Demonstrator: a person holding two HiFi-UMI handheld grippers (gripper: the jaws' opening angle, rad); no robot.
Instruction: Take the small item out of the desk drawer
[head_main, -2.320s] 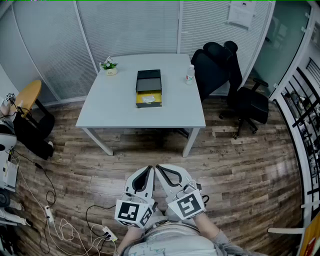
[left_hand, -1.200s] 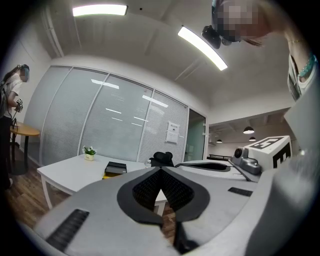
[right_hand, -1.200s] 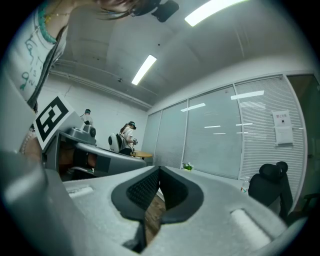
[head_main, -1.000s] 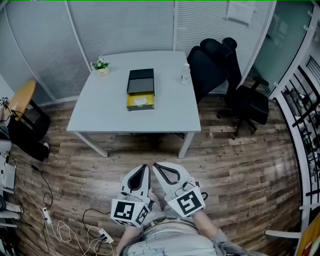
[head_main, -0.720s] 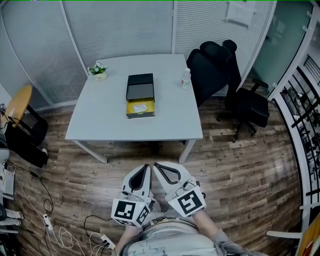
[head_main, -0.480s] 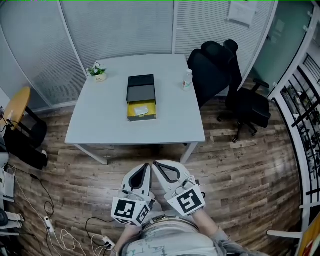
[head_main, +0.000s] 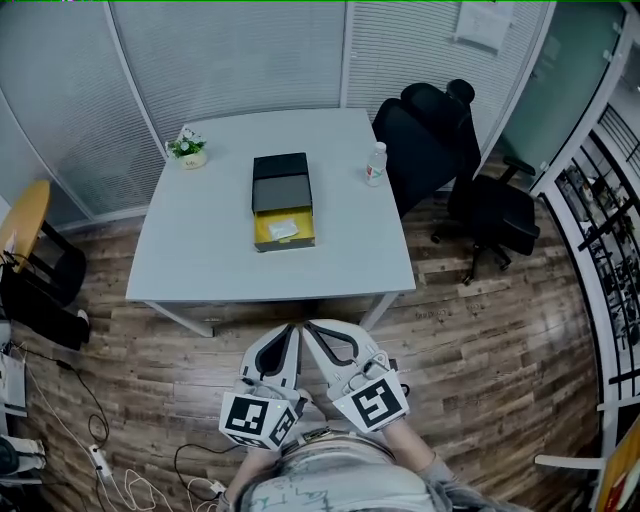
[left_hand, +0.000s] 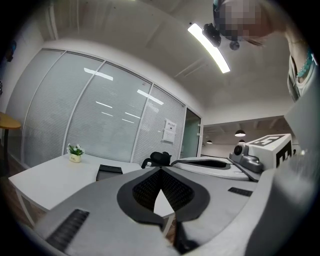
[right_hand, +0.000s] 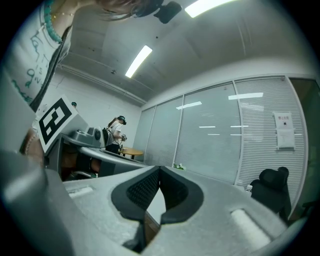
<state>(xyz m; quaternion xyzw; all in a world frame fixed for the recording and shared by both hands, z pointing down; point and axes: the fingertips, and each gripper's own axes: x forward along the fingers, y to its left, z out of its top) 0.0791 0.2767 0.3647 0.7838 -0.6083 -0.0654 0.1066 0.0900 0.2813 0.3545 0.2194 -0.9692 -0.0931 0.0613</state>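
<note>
Yellow drawer (head_main: 262, 231) is sitting open — small item (head_main: 283, 229) inside. Left gripper (head_main: 290, 331) and right gripper (head_main: 311, 329) are hanging clenched, empty.

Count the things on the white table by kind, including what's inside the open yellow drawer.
Drawer box: 1
Small item: 1
Bottle: 1
Potted plant: 1
Total: 4
</note>
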